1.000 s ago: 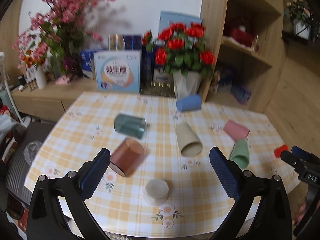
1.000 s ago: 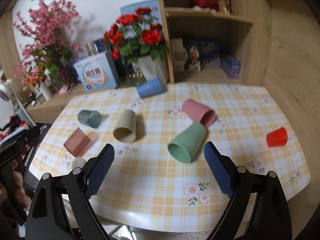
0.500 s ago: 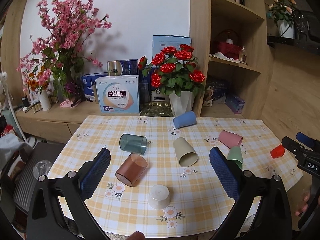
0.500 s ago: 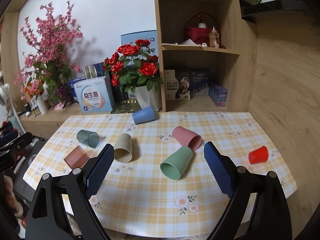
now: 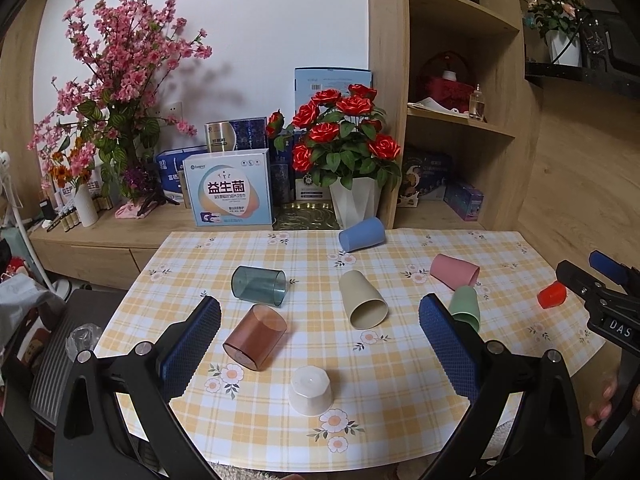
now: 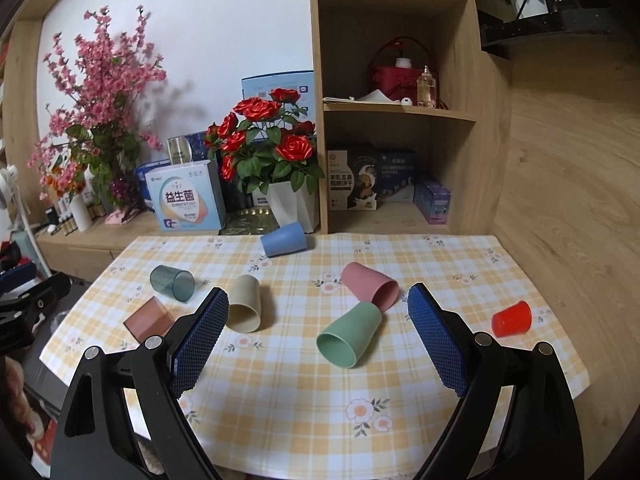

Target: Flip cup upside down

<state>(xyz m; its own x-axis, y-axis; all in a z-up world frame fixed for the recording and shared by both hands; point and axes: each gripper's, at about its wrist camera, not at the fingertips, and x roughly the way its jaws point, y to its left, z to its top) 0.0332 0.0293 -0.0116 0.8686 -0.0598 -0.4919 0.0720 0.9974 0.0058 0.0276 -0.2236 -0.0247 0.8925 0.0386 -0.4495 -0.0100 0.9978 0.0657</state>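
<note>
Several cups lie on their sides on the checked table (image 5: 400, 412): a brown cup (image 5: 256, 338), a teal cup (image 5: 259, 285), a beige cup (image 5: 363, 299), a blue cup (image 5: 361, 234), a pink cup (image 5: 455, 271), a green cup (image 6: 350, 335) and a red cup (image 6: 512, 319). A white cup (image 5: 310, 390) stands upside down near the front edge. My left gripper (image 5: 320, 344) is open and empty above the front edge, near the white cup. My right gripper (image 6: 318, 342) is open and empty, with the green cup lying between its fingers' sightline.
A vase of red roses (image 5: 344, 152), boxes (image 5: 230, 188) and pink blossom branches (image 5: 116, 92) stand on the sideboard behind the table. A wooden shelf unit (image 6: 400, 120) rises at the back right. A dark tray-like object (image 5: 60, 340) lies left of the table.
Both grippers have pulled back and risen, so the table looks farther and more of the room shows. Both stayed open. The cups have not moved.
</note>
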